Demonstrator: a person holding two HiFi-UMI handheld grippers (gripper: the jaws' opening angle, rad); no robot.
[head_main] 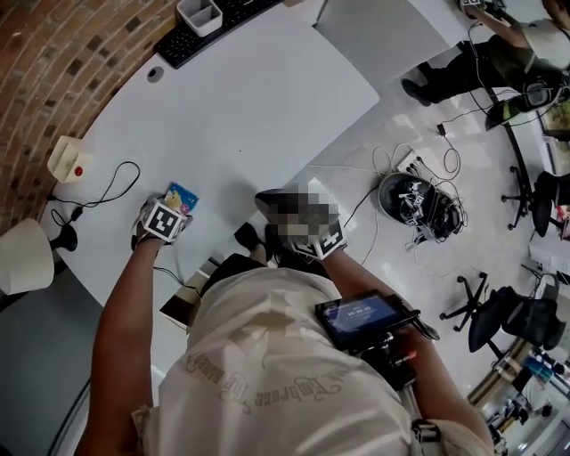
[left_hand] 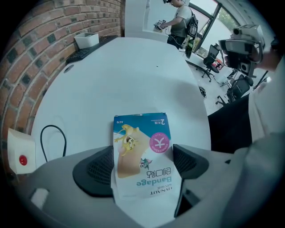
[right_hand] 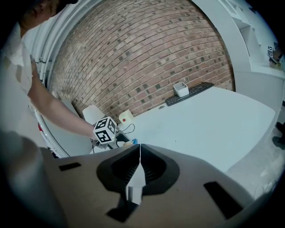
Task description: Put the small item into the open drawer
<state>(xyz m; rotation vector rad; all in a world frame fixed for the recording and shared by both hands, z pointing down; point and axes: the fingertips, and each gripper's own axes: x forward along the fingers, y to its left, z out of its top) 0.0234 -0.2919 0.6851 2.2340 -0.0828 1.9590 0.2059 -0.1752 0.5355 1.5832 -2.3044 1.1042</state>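
While the left gripper (left_hand: 142, 165) hangs over the near part of the curved white table (head_main: 267, 116), its two dark ribbed jaws pinch a flat blue-and-white bandage packet (left_hand: 141, 147), one jaw on each long edge. The packet carries a cartoon print and a round pink badge, and its upper half sticks out past the jaws above the tabletop; whether it touches the table cannot be told. In the head view it shows as a small blue patch just beyond that gripper's marker cube, near a looping black cable (head_main: 114, 185) and a small white box with a red button (head_main: 69, 160), which sits by the table's left edge close to the red brick wall (right_hand: 147, 58). The right gripper (right_hand: 139, 151) is held close in front of the person's body at the table's near edge, its jaws pressed together with nothing between them. At the far end of the table lies a black keyboard (head_main: 191, 36) with a small white rectangular tray (head_main: 199, 13) resting on it (both well apart from the packet). A brownish panel (head_main: 185, 303) shows under the table's near edge beside the person; it may be the drawer, though that is not clear.
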